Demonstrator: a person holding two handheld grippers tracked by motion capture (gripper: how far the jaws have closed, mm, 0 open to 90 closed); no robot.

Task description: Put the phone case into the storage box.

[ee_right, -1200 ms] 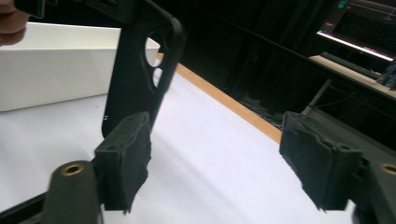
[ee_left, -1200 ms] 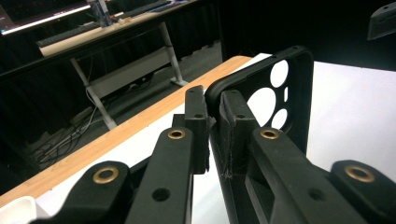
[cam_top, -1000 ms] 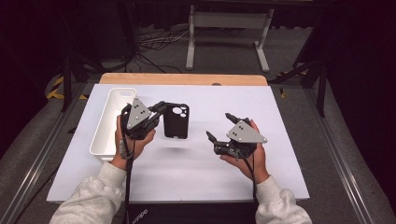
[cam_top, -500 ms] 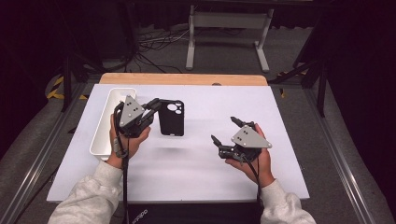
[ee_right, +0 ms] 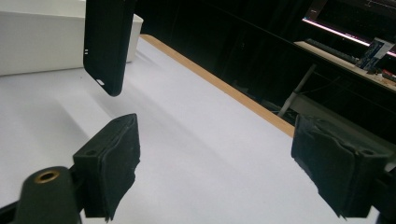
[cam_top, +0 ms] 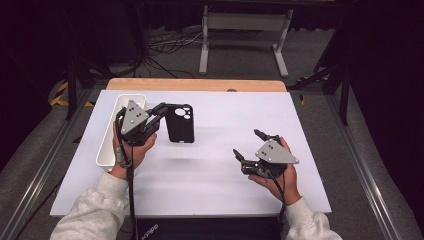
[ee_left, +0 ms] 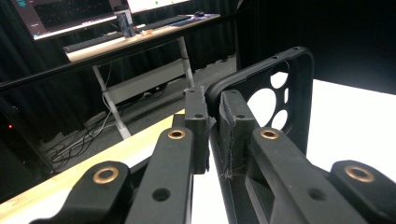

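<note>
High view: left gripper (cam_top: 159,111) clamped on phone case (cam_top: 180,123), lifted; right gripper (cam_top: 248,144) wide open, empty; placement pending.

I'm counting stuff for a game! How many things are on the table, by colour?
Black: 1, the phone case, held in the left gripper
White: 1, the tray
Total: 2

My left gripper (cam_top: 159,111) and right gripper (cam_top: 248,144) are black, each topped by a grey three-cornered plate with dark screw dots. Brass rivets on jaw links, frayed black pads, trailing black cables, light grey sleeves.
</note>
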